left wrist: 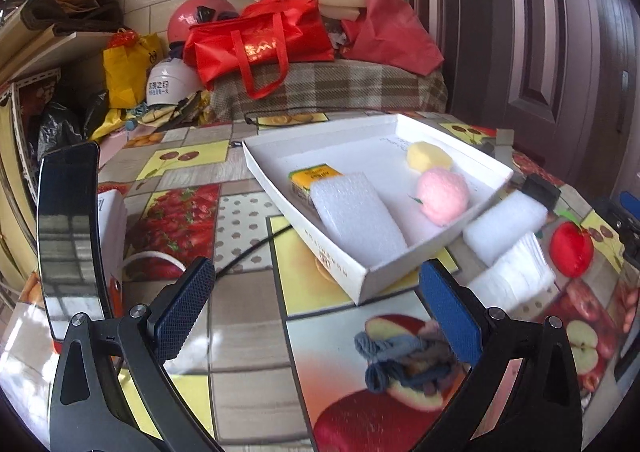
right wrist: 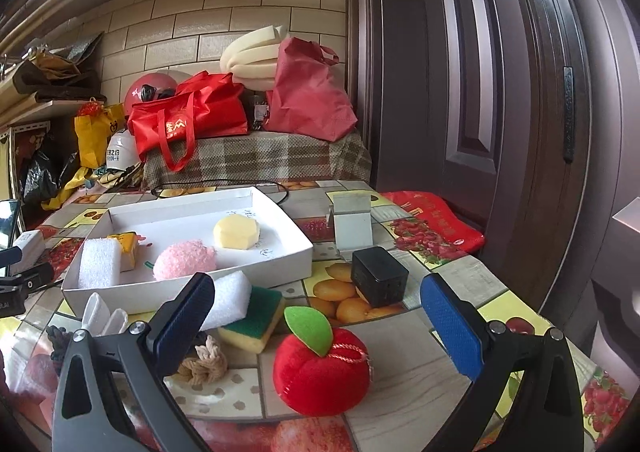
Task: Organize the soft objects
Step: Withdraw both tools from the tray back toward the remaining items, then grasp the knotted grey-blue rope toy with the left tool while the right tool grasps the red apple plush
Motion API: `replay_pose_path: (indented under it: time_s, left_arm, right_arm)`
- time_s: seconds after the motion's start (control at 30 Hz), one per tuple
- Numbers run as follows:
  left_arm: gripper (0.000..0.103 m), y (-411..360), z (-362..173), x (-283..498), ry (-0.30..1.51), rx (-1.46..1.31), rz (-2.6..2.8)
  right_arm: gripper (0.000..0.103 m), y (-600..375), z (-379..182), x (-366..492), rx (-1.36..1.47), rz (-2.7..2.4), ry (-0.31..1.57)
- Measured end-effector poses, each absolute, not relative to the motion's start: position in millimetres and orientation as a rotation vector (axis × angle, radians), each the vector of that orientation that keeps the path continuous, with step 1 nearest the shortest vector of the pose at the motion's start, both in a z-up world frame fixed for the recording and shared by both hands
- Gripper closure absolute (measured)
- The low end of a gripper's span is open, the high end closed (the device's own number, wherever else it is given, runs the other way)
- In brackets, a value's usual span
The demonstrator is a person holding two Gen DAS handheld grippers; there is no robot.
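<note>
A white tray (left wrist: 368, 280) (right wrist: 292, 264) on the fruit-print table holds a white foam block (left wrist: 356, 215) (right wrist: 99, 263), a yellow-green box (left wrist: 310, 177) (right wrist: 127, 248), a pink plush peach (left wrist: 442, 195) (right wrist: 184, 260) and a yellow sponge (left wrist: 428, 156) (right wrist: 236, 232). My left gripper (left wrist: 316, 292) is open above the table; a blue-grey knitted bundle (left wrist: 400, 360) lies by its right finger. My right gripper (right wrist: 320, 312) is open around a red plush apple (right wrist: 320, 372) (left wrist: 570, 250). A white foam block (right wrist: 228, 302) (left wrist: 504, 228), a green-yellow sponge (right wrist: 252, 320) and a beige rope knot (right wrist: 202, 366) lie beside it.
A black box (right wrist: 378, 280) (left wrist: 540, 189) and a metal stand (right wrist: 352, 228) sit right of the tray. A stack of white sheets (left wrist: 516, 276), a phone (left wrist: 68, 223) and a cable (left wrist: 248, 256) are on the table. Bags and helmets pile behind; a door stands at the right.
</note>
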State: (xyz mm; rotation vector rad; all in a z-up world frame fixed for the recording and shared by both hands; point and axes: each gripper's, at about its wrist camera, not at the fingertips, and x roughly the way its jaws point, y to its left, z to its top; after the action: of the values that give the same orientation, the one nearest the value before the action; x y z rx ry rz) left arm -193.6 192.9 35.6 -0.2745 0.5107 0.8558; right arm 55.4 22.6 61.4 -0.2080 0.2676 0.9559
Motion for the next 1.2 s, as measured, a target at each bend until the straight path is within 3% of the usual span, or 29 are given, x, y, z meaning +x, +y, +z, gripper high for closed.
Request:
replay_pose_path:
  time_s: [0.17, 0.47, 0.8, 0.9, 0.93, 1.0, 1.03, 1.07, 1.2]
  left_arm:
    - [0.000, 179, 22, -193, 0.642, -0.291, 0.737]
    - [0.000, 156, 7, -163, 0.802, -0.177, 0.651]
    - [0.004, 168, -3, -145, 0.874, -0.198, 0.630]
    - [0.015, 171, -2, -148, 0.864, -0.226, 0.609]
    - [0.024, 170, -2, -149, 0.858, -0.234, 0.596]
    - [0.046, 168, 0, -150, 0.843, -0.242, 0.569]
    - [0.063, 167, 1, -151, 0.836, -0.240, 0.568]
    - [0.070, 165, 2, -152, 0.831, -0.234, 0.581]
    - [0.073, 156, 17, -168, 0.724, -0.203, 0.625]
  right_arm:
    - [0.000, 2, 59, 62, -0.265, 0.976, 0.295]
    - [0.000, 27, 31, 82, -0.481, 1.020, 0.543]
    - [0.000, 74, 21, 81, -0.600, 1.010, 0.571]
    - [0.001, 80, 14, 86, -0.639, 0.994, 0.614]
    - [0.007, 80, 14, 88, -0.636, 0.984, 0.620]
    - [0.036, 76, 16, 90, -0.611, 1.010, 0.630]
    - [0.041, 75, 17, 90, -0.600, 1.016, 0.627]
    - [0.042, 72, 20, 89, -0.588, 1.029, 0.619]
    - [0.042, 54, 35, 78, -0.511, 1.046, 0.507]
